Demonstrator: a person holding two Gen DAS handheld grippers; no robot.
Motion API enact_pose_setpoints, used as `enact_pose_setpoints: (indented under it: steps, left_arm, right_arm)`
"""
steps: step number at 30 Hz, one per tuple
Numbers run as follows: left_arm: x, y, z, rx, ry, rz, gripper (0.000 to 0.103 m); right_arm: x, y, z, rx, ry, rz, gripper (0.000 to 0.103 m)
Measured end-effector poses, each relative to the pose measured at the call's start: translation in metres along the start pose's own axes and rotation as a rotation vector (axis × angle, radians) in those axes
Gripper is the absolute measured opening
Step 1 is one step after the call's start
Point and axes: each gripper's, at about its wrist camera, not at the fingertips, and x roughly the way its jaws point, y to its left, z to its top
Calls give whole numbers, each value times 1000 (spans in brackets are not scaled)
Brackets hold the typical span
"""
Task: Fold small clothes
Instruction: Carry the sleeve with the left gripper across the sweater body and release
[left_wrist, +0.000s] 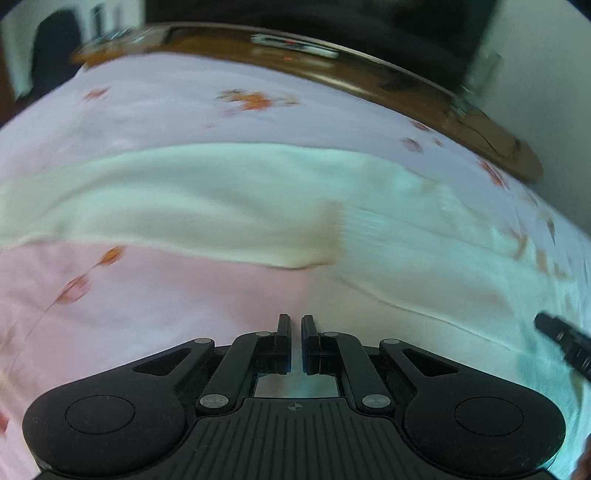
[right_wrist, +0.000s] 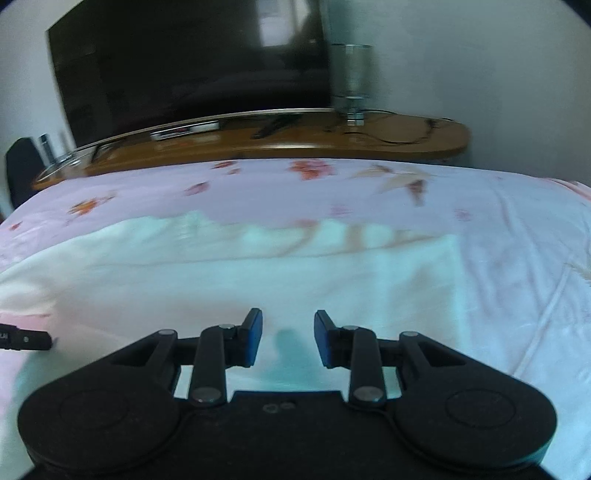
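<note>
**White garment spread on the floral bed, both grippers empty above it**

A pale white garment (left_wrist: 229, 199) lies spread across a pink floral bedsheet (left_wrist: 155, 103), stretching wide from left to right in both wrist views. In the left view one part of it is laid over another, with a soft edge running down near the middle. Motion blur hides finer detail of its shape.

The left gripper (left_wrist: 296, 334) hovers over the near edge of the cloth with its jaws almost touching, only a thin slit between them, and nothing in that slit. The right gripper (right_wrist: 288, 334) stands partly open over the garment, jaws well apart, and holds nothing; its shadow falls on the cloth between them.

Behind the bed runs a wooden shelf (right_wrist: 406, 136) under a dark television (right_wrist: 192, 62). A clear glass vessel (right_wrist: 351, 77) stands on the shelf; whether anything is in it I cannot tell.
</note>
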Motion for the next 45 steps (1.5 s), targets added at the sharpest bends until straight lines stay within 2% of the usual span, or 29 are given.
enact_pose_setpoints:
  steps: [8,11,13,17,21,26,34,41,42,43,44,45]
  left_arm:
    - [-13,105,6,-261,-11,17,5]
    - [-16,131,8,-314,-33,44,5]
    - [-17,142,9,-318,-49,63,5]
    - [-8,162,13,-382,-36,67,5]
    - [3,184,18,-526,-40,3,5]
    - [17,212,15,-726,-57,-79,5]
    - [42,253,6,-1008,-107,-237,5]
    - [23,249,-6,-1010,-100,-257,6]
    - [22,250,-8,-1007,-102,-244,28]
    - [21,250,-10,-999,-115,-231,40]
    - [17,252,-11,-997,-152,-257,57]
    - [10,253,-9,-983,-170,-229,65]
  right_arm:
    - [17,78,8,-112,3,77,30]
    - [24,97,10,-159,0,88,31]
    - [29,95,12,-179,-8,35,37]
    - [39,48,26,-93,-1,-77,42]
    - [32,39,30,-96,-31,-61,43]
    - [39,67,22,-101,-13,42,41]
    - [42,99,18,-151,0,104,41]
    - [42,107,20,-164,9,123,41]
    - [42,108,20,-165,10,124,41]
    - [43,109,20,-167,10,126,41]
    - [43,110,19,-169,11,128,41]
    - [44,112,18,-169,15,130,41]
